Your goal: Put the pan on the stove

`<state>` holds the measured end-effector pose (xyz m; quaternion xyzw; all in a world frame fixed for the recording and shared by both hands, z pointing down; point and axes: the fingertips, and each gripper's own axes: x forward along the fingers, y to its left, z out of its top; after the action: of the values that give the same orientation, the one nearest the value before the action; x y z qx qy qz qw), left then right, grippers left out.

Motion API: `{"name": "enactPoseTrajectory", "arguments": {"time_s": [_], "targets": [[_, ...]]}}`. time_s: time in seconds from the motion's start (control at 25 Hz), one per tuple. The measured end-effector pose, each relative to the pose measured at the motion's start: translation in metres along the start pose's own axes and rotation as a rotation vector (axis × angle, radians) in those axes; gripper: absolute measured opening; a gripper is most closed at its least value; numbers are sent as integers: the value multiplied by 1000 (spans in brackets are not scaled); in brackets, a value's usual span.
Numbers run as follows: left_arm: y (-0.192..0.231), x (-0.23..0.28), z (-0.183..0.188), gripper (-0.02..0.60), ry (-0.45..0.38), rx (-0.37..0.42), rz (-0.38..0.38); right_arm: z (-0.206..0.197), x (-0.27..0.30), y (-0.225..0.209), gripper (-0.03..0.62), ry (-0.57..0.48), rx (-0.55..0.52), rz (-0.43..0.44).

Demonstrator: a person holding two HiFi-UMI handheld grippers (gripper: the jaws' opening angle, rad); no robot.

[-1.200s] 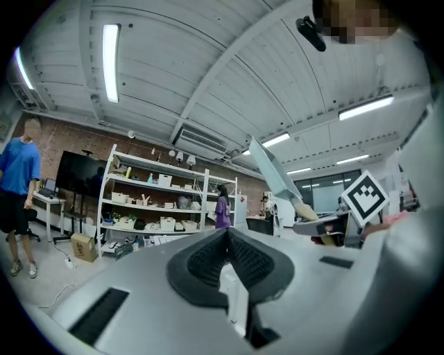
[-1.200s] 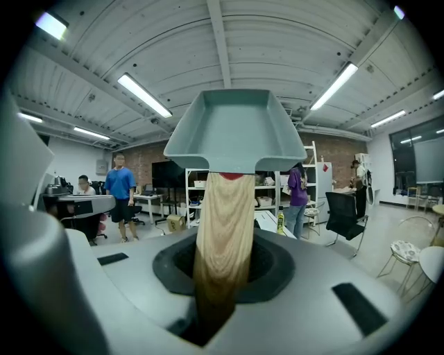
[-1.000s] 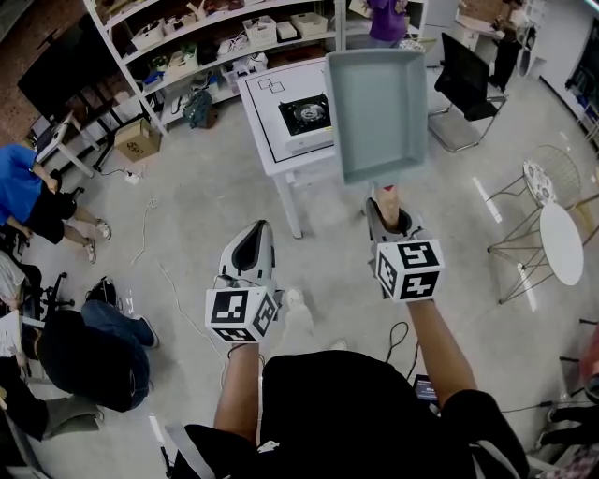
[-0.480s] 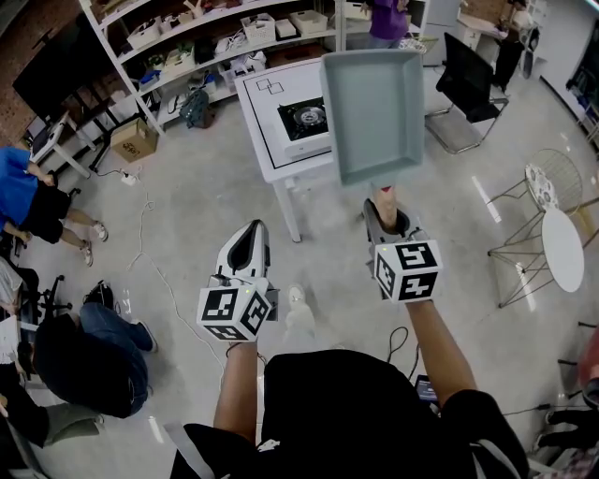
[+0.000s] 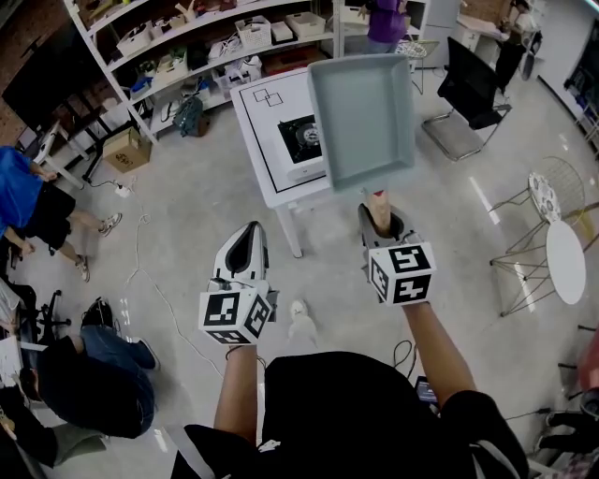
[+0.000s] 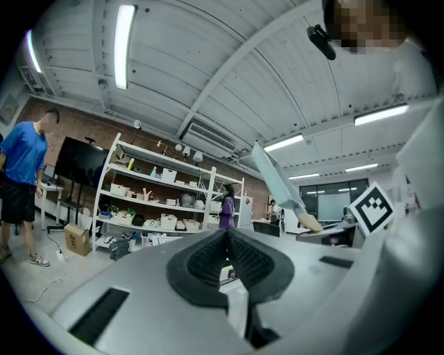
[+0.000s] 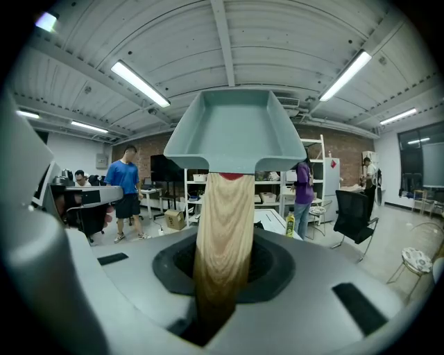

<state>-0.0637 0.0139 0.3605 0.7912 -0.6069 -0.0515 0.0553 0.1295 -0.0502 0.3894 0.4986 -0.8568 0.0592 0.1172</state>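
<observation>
A rectangular grey-green pan with a pale wooden handle hangs in the air, held level out in front. My right gripper is shut on that handle. The pan fills the middle of the right gripper view, and in the left gripper view it shows edge-on at the right. A small gas stove sits on a white table ahead, partly hidden behind the pan. My left gripper is held beside it at the left, shut and with nothing in it.
Shelving with boxes stands behind the table. People sit or stand at the left, one in purple at the back. A black chair, a round white table and a wire chair stand at the right. Cables lie on the floor.
Both grippers and the pan have moved forward toward the white table. The table and stove now lie closer, and the pan covers more of the table's right side.
</observation>
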Motion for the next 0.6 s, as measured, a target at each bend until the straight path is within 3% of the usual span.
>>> {"name": "enactPoseTrajectory", "arguments": {"time_s": [0.6], "targets": [[112,124,18,11,34,-29,-53,46,145,-5,63,40,15,-59]]}}
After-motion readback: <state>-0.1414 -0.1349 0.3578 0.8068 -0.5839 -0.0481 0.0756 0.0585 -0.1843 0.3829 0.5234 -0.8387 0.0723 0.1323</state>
